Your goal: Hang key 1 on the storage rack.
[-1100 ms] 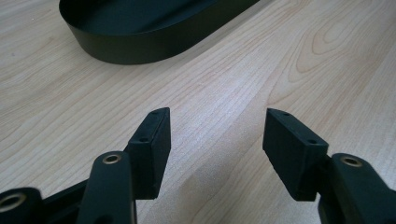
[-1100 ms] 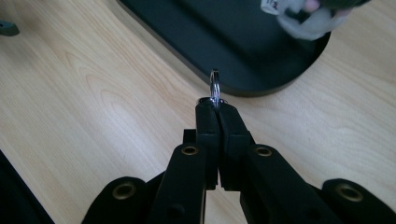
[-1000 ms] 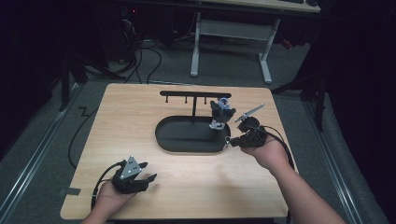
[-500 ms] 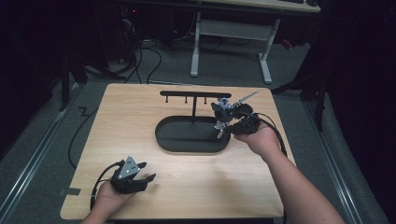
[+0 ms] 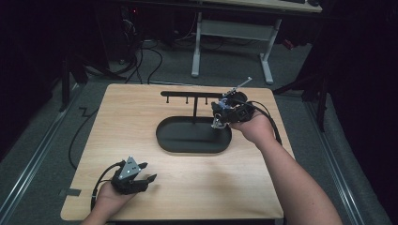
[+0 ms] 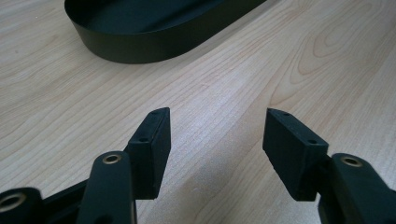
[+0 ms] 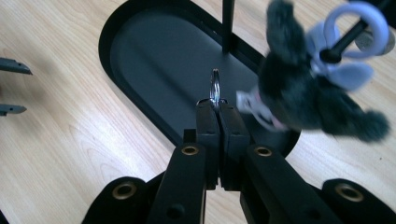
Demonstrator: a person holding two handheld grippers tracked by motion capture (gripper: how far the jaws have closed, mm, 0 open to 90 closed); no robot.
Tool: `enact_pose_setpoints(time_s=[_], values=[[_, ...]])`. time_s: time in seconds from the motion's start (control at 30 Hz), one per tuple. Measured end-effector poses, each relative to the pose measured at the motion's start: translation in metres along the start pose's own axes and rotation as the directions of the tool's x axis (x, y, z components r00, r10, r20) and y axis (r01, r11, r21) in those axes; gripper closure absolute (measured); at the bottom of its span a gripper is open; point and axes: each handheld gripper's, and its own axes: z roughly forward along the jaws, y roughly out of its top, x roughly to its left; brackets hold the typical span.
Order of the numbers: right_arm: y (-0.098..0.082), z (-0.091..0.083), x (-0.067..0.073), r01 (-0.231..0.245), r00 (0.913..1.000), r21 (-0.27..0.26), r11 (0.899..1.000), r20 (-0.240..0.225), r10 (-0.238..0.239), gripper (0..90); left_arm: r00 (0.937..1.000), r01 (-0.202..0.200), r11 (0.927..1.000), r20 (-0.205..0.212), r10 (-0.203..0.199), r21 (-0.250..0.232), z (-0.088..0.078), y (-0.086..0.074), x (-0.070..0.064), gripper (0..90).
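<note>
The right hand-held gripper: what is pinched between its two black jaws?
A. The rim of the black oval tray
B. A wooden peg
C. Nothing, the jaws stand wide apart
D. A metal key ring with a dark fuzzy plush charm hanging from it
D. In the right gripper view the right hand-held gripper has its jaws closed on a metal key ring, and the dark fuzzy plush charm dangles beside it over the black oval tray.

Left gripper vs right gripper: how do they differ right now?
The left gripper has open jaws with nothing between them; the right gripper is shut on a metal key ring with a dark plush charm. Left sits low near the table's front edge; right is raised over the black tray. Both have black jaws.
</note>
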Motion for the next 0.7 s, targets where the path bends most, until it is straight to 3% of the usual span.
enact_pose_setpoints(time_s=[0.7], values=[[0.039,0.008,0.007,0.009,0.9998,-0.018,1.000,-0.017,-0.010,89.3,1.0000,-0.003,1.0000,0.003,0.003,-0.001,0.000,0.000,0.000,42.6]])
